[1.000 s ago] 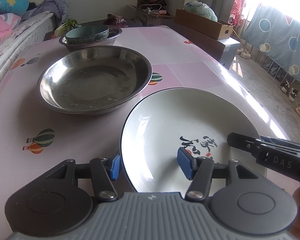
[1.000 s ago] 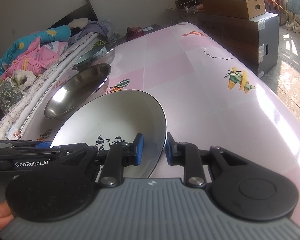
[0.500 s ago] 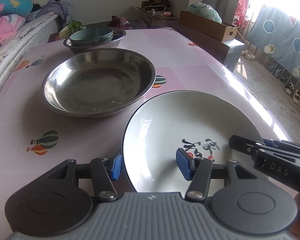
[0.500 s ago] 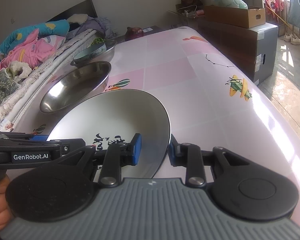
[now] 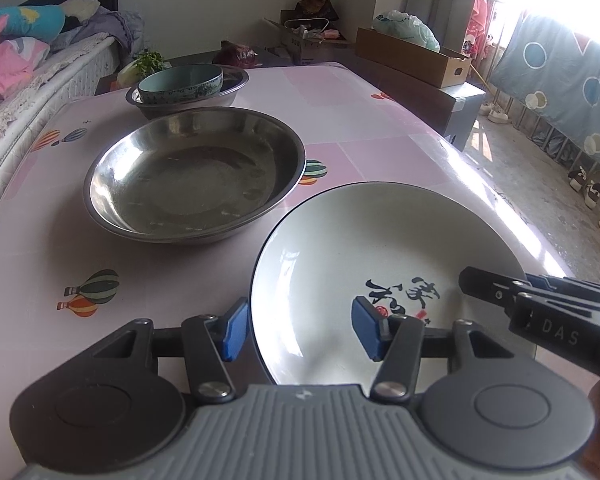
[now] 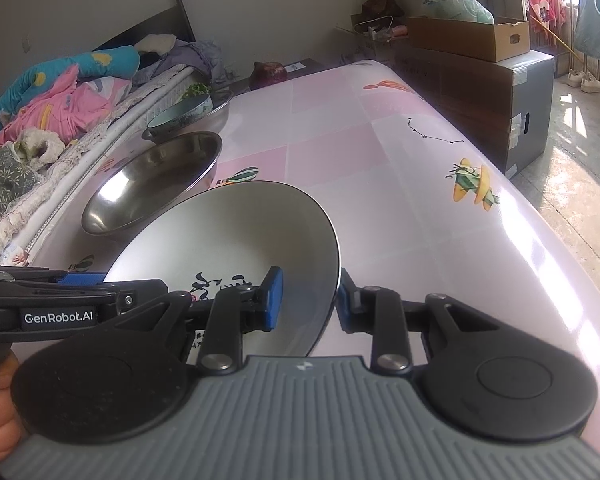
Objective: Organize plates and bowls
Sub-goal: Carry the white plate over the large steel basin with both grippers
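Note:
A white plate with black calligraphy lies on the pink table, also in the right wrist view. My left gripper is open, its blue pads straddling the plate's near left rim. My right gripper is open, its pads on either side of the plate's right rim with a gap. A wide steel basin sits behind the plate. Further back a blue-green bowl rests inside a smaller steel bowl.
The pink table runs back to a cardboard box on a cabinet at the right. A bed with bedding lies along the table's left side. The floor drops off at the right.
Both grippers and the plate sit slightly further back in view. The right gripper's pads have opened a little around the plate's rim. The left gripper stays open.

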Motion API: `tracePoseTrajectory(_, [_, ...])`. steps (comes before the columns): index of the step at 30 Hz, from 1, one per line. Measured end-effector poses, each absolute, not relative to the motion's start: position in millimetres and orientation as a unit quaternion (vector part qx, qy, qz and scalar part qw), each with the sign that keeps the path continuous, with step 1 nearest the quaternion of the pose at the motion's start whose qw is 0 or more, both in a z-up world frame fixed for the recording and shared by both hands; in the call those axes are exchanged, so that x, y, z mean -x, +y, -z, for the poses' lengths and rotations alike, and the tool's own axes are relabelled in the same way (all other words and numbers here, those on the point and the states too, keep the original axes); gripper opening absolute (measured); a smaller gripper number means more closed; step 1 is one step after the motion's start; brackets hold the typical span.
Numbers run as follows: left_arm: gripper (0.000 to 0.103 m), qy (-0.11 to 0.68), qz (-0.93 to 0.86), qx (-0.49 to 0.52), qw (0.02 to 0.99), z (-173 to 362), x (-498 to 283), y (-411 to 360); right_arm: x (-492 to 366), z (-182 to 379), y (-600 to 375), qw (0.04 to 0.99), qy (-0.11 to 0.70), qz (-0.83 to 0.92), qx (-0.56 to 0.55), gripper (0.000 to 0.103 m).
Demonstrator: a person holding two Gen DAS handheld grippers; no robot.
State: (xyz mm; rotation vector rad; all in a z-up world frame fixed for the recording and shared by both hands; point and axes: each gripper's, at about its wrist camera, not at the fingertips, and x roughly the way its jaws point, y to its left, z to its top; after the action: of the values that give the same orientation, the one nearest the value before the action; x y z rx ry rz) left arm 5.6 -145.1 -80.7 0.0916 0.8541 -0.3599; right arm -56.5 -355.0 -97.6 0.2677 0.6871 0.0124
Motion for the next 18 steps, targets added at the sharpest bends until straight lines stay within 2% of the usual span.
tracePoseTrajectory(15, [0.055,0.4,0.178,-0.047,0.898,77.2,-3.0,-144.9,58.9,95.8,-356.6,0.934,0.333,-0.003,-0.131,0.027])
tracePoseTrajectory(18, [0.048,0.394,0.185,-0.036,0.9,76.8,-4.4,-139.8,56.7,101.1,-361.9,0.929,0.339,-0.001,-0.144,0.025])
